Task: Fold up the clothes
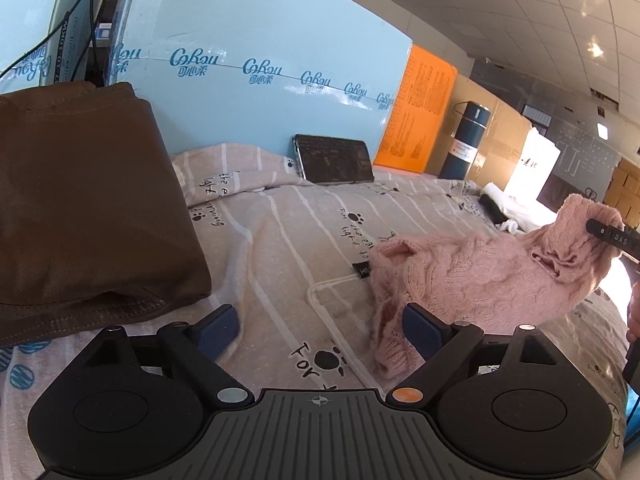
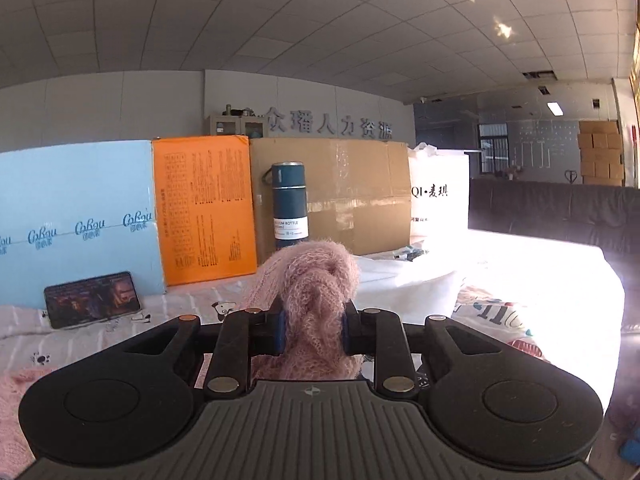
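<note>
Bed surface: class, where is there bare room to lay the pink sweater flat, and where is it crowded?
Free: the striped sheet between the folded brown garment and the pink sweater, ahead of the open left gripper. Crowded: the back edge, with the phone, blue bottle and white cloth. The right gripper pinches the sweater.

We appear to be in an office or warehouse-like commercial room set up with a makeshift bed, not a home. A suspended tile ceiling (image 2: 320, 20) with a fluorescent light (image 2: 555, 108) runs overhead, large metal Chinese characters (image 2: 330, 125) are fixed to the back wall, and stacked cardboard boxes (image 2: 602, 152) stand at the far right. The bedsheet (image 1: 280, 248) with paw prints is walled in by a blue foam board (image 1: 260, 40), an orange board (image 2: 204, 208) and a flattened cardboard sheet (image 2: 360, 196).
</note>
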{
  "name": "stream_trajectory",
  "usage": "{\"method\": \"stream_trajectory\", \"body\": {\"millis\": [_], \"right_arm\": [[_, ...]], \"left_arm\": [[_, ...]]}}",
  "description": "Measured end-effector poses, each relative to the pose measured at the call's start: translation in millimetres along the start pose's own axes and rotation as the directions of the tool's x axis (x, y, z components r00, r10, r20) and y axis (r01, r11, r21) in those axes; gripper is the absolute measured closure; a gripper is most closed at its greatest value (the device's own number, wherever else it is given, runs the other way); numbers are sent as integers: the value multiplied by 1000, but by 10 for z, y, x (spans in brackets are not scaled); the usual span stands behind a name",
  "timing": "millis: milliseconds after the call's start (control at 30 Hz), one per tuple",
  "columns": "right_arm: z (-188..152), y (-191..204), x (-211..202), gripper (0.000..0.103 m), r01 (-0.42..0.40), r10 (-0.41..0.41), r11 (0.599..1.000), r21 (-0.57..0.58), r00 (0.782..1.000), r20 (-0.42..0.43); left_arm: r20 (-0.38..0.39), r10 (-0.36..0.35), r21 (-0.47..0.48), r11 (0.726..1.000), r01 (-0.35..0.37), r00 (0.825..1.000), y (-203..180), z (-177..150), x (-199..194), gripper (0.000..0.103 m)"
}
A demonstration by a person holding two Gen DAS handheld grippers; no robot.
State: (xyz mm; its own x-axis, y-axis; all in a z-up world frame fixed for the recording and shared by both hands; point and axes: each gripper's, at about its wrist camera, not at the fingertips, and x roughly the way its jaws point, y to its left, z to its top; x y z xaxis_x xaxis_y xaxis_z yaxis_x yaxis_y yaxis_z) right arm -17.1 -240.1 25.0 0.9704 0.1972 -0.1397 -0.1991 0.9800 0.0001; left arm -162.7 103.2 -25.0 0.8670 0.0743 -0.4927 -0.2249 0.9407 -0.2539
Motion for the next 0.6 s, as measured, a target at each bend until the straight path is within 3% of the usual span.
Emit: {"method": "stream_trajectory", "body": {"millis": [167, 267, 333, 433, 500, 600], "right_arm": [[-24, 544, -255, 80, -29, 74, 967, -252, 982, 171], [-104, 981, -428, 80, -52, 178, 895, -443, 952, 248], [-225, 1274, -572, 80, -71, 271, 817, -572, 924, 272], [-423, 1582, -796, 80, -143, 412, 704, -696, 880, 236], [-489, 1713, -927, 80, -218, 481, 660, -719, 858, 181], [-430, 1786, -950, 80, -393, 543, 659, -641, 839, 43]], "left_arm": [[6, -4, -14, 1000, 5, 1000, 25, 3, -13, 11], [15, -9, -25, 1000, 9, 1000, 41, 9, -31, 11], [25, -12, -39, 999, 13, 1000, 59, 16, -51, 11], [54, -14, -76, 997, 18, 998, 115, 40, -102, 11], [81, -17, -105, 994, 26, 997, 158, 52, -141, 11], [116, -23, -142, 989, 39, 993, 211, 68, -198, 11]]}}
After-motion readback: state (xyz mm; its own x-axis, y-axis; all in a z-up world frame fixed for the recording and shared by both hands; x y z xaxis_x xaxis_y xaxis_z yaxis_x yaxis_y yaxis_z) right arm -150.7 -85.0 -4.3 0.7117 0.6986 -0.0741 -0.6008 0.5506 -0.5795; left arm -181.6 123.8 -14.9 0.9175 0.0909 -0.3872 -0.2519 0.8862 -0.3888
